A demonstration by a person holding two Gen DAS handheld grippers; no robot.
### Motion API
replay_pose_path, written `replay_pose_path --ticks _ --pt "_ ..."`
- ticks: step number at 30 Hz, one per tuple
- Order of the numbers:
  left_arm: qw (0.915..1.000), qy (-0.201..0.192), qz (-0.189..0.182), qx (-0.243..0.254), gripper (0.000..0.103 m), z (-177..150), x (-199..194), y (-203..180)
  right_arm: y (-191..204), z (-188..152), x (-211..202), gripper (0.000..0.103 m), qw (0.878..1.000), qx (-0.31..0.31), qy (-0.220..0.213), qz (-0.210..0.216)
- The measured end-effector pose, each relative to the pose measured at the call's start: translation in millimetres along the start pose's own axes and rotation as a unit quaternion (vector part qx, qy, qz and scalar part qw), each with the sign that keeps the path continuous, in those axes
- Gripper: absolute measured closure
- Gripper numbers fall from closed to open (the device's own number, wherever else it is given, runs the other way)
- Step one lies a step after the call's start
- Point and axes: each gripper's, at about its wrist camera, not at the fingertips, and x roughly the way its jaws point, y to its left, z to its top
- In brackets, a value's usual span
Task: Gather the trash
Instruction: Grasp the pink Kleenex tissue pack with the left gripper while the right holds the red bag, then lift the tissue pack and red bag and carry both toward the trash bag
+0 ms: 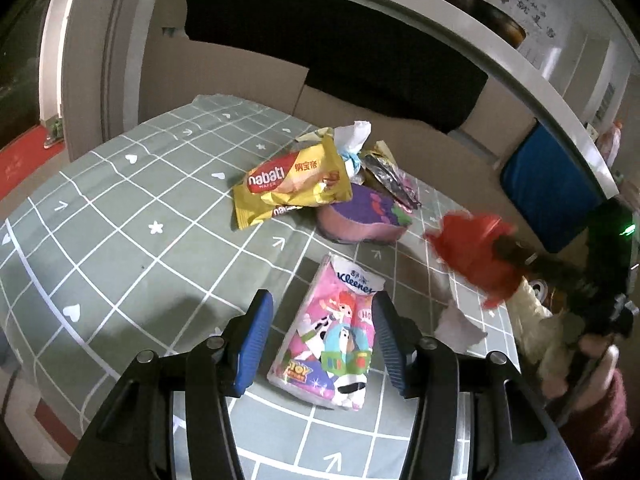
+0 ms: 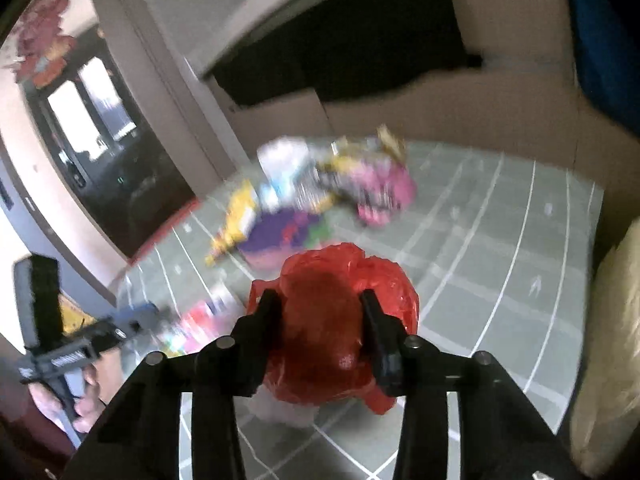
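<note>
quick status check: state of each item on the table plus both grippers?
left gripper: open, jaws either side of the tissue pack, not pressing it
right gripper: shut on the red plastic bag
red plastic bag: crumpled, between the right jaws
Kleenex tissue pack: flat on the tablecloth, looks sealed
Nabati wafer wrapper: crumpled, lying in the pile
purple pouch: lying beside the wrapper
white tissue: crumpled, in the pile

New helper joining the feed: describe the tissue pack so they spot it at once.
On the green grid tablecloth, look nearest the left gripper, in front of the wrapper pile. The tissue pack lies flat, alone: pink, cartoon figures, Kleenex on top.
</note>
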Motion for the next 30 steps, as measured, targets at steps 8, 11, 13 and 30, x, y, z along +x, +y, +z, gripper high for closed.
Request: replay_pose_path --ticks 8,11,13,30 --pt "0.9988 0.034 0.024 0.027 0.050 -2.7 28.3 -7.8 5.7 27.8 -37.0 0.066 0.997 -0.020 -0.070 -0.038" --pt "0.9978 0.048 0.037 0.027 0.050 -2.4 40.3 -8.4 -4.1 22.1 -42.9 0.065 0.996 -0.008 -0.069 -0.048" --pt "0.9975 0.051 0.042 0.025 0.050 -2.5 45.8 -8.2 -11.1 14.7 -45.2 0.065 0.997 0.000 -0.065 -0.052" --pt "0.9942 0.097 0.029 0.036 0.066 -9.0 43.2 -24.3 -34.9 -34.1 -49.0 0.064 0.997 0.021 -0.035 -0.068"
